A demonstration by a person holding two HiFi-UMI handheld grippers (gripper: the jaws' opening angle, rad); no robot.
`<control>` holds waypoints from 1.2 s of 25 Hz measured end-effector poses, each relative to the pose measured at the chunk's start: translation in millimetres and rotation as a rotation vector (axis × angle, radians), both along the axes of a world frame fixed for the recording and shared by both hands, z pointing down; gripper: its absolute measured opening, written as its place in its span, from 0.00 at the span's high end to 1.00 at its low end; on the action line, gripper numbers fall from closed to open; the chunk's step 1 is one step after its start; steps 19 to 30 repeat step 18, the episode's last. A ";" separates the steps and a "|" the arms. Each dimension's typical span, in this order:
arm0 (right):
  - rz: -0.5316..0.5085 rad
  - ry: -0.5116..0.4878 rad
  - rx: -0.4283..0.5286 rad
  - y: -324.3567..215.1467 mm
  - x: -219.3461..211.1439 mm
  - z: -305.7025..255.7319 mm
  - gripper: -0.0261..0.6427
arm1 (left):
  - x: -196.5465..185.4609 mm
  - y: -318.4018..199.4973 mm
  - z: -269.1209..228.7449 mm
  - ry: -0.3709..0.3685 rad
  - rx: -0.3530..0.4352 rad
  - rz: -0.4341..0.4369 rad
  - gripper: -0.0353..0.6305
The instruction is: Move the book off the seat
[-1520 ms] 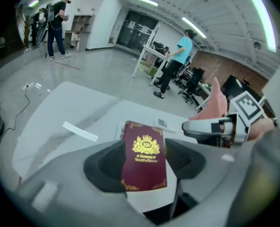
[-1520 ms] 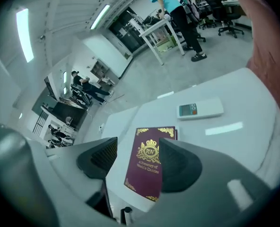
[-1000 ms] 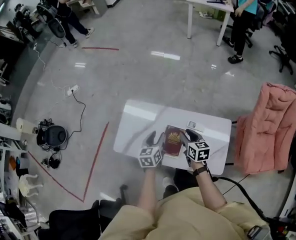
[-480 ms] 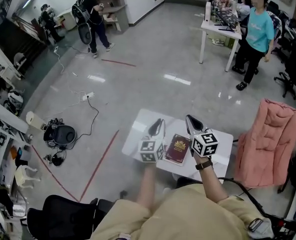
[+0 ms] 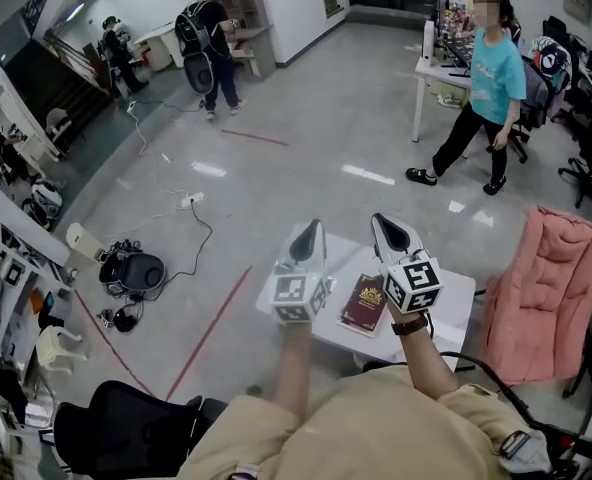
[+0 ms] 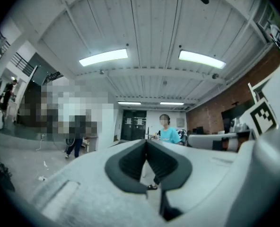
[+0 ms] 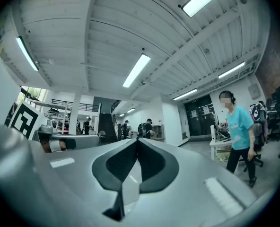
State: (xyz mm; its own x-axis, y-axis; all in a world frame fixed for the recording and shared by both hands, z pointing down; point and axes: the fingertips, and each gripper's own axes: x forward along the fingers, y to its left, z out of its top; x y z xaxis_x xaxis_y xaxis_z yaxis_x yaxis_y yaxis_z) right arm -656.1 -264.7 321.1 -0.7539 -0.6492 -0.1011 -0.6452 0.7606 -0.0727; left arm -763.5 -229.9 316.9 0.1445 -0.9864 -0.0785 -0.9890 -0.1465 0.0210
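Wide grey polished floor (image 5: 306, 138) fills the room, a red tape line (image 5: 211, 333) running across it. Bottom left there's a black office chair (image 5: 116, 423), and over on the right a chair draped in pink fabric (image 5: 546, 288), just beside the white table (image 5: 448, 303). Far back, a person with a backpack (image 5: 208, 38) stands by the wall. Nearer, a person in a teal shirt (image 5: 488, 78) is stepping beside a white desk (image 5: 438, 73). Now the tongs: both are up in front of the wearer, pointing out level across the room, so their own cameras catch ceiling lights and people, not the table. The left gripper (image 5: 308, 236) has just clamped down the last bit, and in its own view (image 6: 146, 150) the dark pads meet at the tips with nothing between them. The right gripper (image 5: 388, 233) is the same story, pads pressed together in its own view (image 7: 136, 148), empty. Each carries its marker cube, left (image 5: 298, 296) and right (image 5: 413, 285). And there's the book (image 5: 364, 303), dark red with a gold emblem, lying flat on the white table. In the head view it shows between the two cubes, closer to the right one, and neither gripper has hold of it.
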 end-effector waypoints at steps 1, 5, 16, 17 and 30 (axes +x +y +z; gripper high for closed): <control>-0.001 -0.001 0.007 0.8 -1.0 -3.2 0.95 | -0.8 1.2 -4.0 0.001 0.007 -0.001 0.94; -0.003 -0.016 0.022 0.8 -1.9 -10.5 0.95 | -0.5 2.4 -9.8 0.005 0.019 0.004 0.94; 0.014 -0.031 0.033 -4.9 10.0 -19.4 0.95 | 7.1 1.1 -7.9 0.012 0.003 0.003 0.94; 0.015 -0.030 0.031 -7.4 11.1 -18.4 0.95 | 6.9 -0.8 -6.8 0.015 0.000 -0.001 0.94; 0.017 -0.030 0.030 -9.9 12.2 -17.4 0.95 | 6.8 -2.6 -5.6 0.018 -0.004 -0.006 0.94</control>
